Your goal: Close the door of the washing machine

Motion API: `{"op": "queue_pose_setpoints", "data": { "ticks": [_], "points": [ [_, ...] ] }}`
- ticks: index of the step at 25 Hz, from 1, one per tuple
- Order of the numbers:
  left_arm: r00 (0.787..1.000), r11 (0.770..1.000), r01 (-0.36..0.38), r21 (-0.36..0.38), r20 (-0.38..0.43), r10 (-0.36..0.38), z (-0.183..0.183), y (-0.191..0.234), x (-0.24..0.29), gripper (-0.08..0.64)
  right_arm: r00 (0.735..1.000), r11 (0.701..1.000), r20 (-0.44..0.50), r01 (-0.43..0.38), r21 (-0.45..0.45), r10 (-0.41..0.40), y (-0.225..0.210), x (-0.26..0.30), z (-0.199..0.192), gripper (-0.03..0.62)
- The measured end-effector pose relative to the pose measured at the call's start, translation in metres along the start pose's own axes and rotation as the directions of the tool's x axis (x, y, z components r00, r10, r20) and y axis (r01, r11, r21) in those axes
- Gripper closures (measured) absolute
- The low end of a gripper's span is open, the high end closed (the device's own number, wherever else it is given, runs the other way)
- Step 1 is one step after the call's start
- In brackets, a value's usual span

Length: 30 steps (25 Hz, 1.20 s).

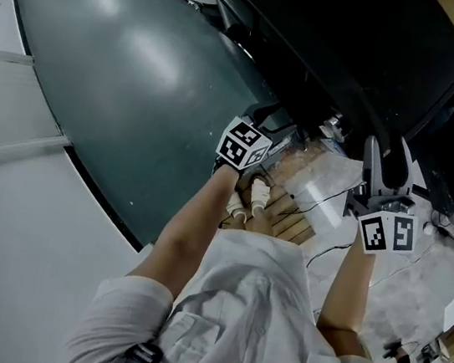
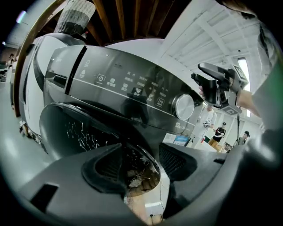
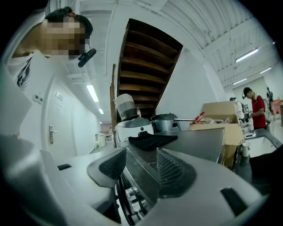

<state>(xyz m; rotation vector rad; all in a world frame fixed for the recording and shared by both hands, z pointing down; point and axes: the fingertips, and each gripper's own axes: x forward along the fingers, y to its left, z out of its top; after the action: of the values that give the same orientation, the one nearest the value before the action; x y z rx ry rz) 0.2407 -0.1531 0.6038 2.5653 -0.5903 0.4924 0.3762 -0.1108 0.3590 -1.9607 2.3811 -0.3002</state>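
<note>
The dark washing machine [image 1: 356, 52] fills the top of the head view. In the left gripper view its control panel [image 2: 128, 84] and silver dial [image 2: 183, 106] stand above the dark glass door [image 2: 75, 132], which hangs toward me. My left gripper [image 2: 137, 165] is open close to the door's rim, clamping nothing; from above it [image 1: 273, 124] reaches under the machine's front edge. My right gripper [image 1: 390, 150] is level at the panel's right end [image 2: 203, 81]. It is open [image 3: 139, 165], with the machine's grey top corner [image 3: 146, 172] between its pads.
Cardboard sheets [image 1: 289, 219], clear plastic wrap [image 1: 329, 179] and cables lie on the floor by my feet. A black cloth [image 3: 150, 140] rests on the machine's top. Cardboard boxes [image 3: 221, 112], a wooden stair [image 3: 146, 66] and a person in red [image 3: 252, 103] are beyond.
</note>
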Motion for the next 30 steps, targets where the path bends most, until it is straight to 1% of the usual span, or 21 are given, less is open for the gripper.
{"op": "queue_pose_setpoints", "data": {
  "ticks": [2,4,9,13,15,17,19,22,30],
  "points": [
    [1.0,1.0,-0.014,-0.007,0.005,0.014,0.002,0.002,0.003,0.301,1.0,1.0,-0.006,-0.002,0.002,0.002,-0.003,0.003,-0.001,0.365],
    [1.0,1.0,-0.023,-0.017,0.019,0.023,0.002,0.004,0.003,0.322,1.0,1.0,-0.014,-0.004,0.002,0.004,-0.006,0.005,-0.002,0.365],
    [0.999,0.999,-0.027,-0.039,0.016,0.028,0.002,0.006,0.006,0.321,0.999,1.0,-0.034,-0.022,-0.008,0.021,-0.006,0.008,-0.006,0.37],
    [0.996,0.993,-0.089,-0.075,0.003,0.089,0.003,0.011,0.009,0.36,0.998,0.999,-0.06,-0.035,-0.002,0.035,-0.006,0.009,-0.008,0.369],
    [0.992,0.988,-0.123,-0.089,0.005,0.124,0.004,0.011,0.009,0.36,0.997,0.999,-0.065,-0.047,0.02,0.048,-0.006,0.01,-0.007,0.368],
    [0.99,0.984,-0.141,-0.11,0.008,0.142,0.004,0.012,0.01,0.357,0.996,0.997,-0.066,-0.057,0.046,0.06,-0.006,0.01,-0.007,0.368],
    [0.989,0.983,-0.145,-0.116,-0.002,0.145,0.004,0.013,0.011,0.357,0.995,0.996,-0.07,-0.064,0.056,0.068,-0.006,0.01,-0.008,0.368],
    [0.989,0.982,-0.15,-0.114,-0.022,0.148,0.004,0.013,0.012,0.36,0.993,0.996,-0.086,-0.077,0.046,0.08,-0.004,0.011,-0.009,0.364],
    [0.985,0.973,-0.17,-0.155,-0.039,0.166,0.005,0.014,0.012,0.364,0.987,0.994,-0.121,-0.104,0.031,0.107,0.002,0.014,-0.011,0.345]
  ]
}}
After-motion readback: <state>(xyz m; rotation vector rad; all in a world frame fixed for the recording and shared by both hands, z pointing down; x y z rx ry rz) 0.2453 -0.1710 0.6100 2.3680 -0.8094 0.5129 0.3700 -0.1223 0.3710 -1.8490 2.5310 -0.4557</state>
